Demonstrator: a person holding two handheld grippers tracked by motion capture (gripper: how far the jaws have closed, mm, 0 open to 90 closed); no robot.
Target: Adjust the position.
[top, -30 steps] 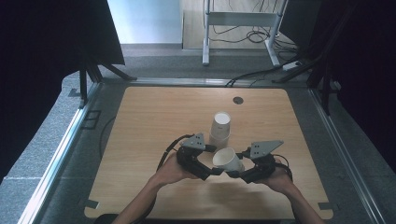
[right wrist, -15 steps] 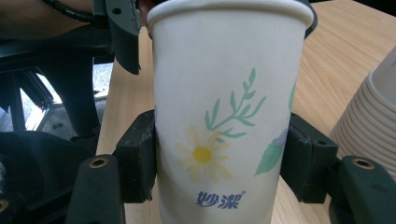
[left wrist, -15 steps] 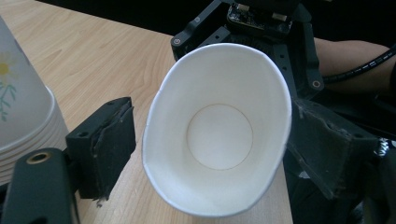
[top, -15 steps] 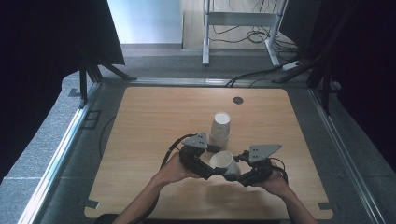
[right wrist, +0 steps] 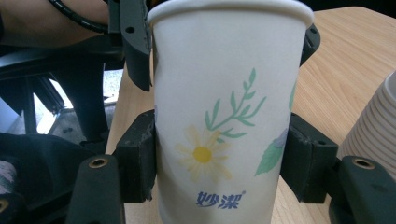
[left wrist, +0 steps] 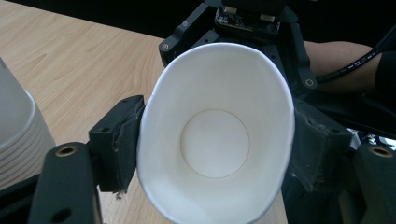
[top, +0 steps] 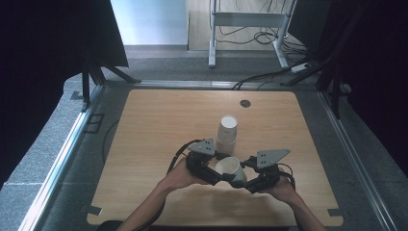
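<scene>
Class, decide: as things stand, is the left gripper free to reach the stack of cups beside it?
Probably not: the left gripper is shut on the paper cup, though the stack of cups stands close by.

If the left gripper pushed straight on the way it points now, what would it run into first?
Beyond the paper cup pinched between its jaws, the left gripper would likely meet the right gripper, facing it close behind the cup.

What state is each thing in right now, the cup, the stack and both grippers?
Paper cup: empty, lying tilted, gripped from both ends.
Stack of cups: upside down on the table, untouched.
Left gripper: jaws shut on the cup's rim.
Right gripper: jaws shut on the cup's body.
</scene>
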